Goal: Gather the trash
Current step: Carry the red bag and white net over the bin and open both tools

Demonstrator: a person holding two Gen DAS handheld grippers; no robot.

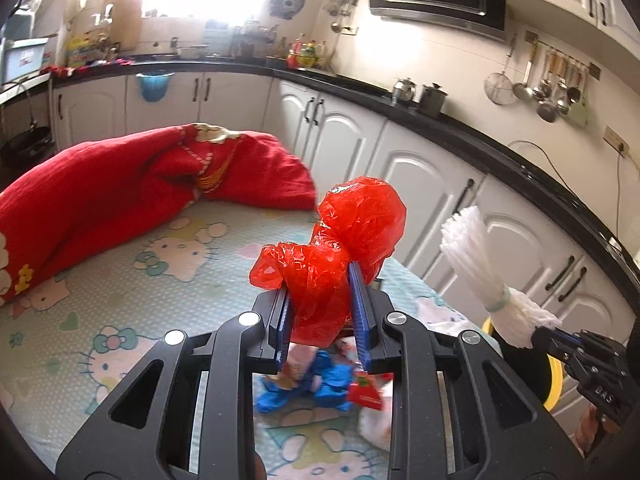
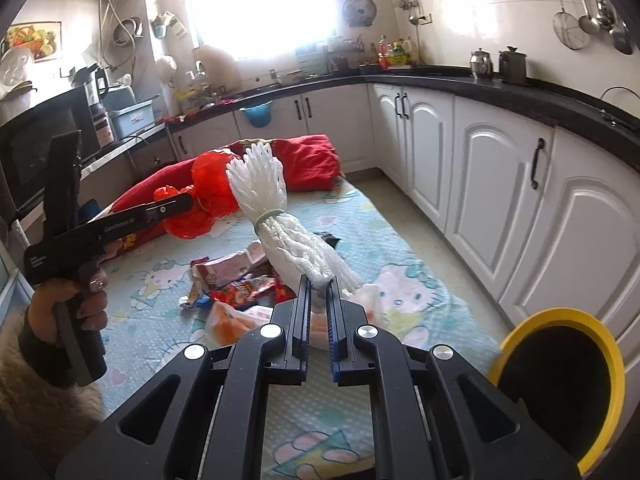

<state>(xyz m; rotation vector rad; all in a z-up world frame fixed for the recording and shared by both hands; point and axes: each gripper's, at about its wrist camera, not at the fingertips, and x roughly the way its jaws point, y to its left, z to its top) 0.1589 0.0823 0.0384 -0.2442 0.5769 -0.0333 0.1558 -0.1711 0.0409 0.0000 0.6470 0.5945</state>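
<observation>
Trash is in both grips above the cartoon-print mat (image 1: 120, 248): the left hand-held gripper (image 1: 323, 280) pinches a crumpled red plastic bag (image 1: 352, 232), and the right hand-held gripper (image 2: 318, 286) pinches a banded white foam net bundle (image 2: 280, 216). More wrappers (image 2: 240, 280) lie on the mat, near a yellow-rimmed bin (image 2: 560, 384).

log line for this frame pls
left gripper: shut on red plastic bag | right gripper: shut on white foam net | yellow-rimmed bin: nearby
</observation>
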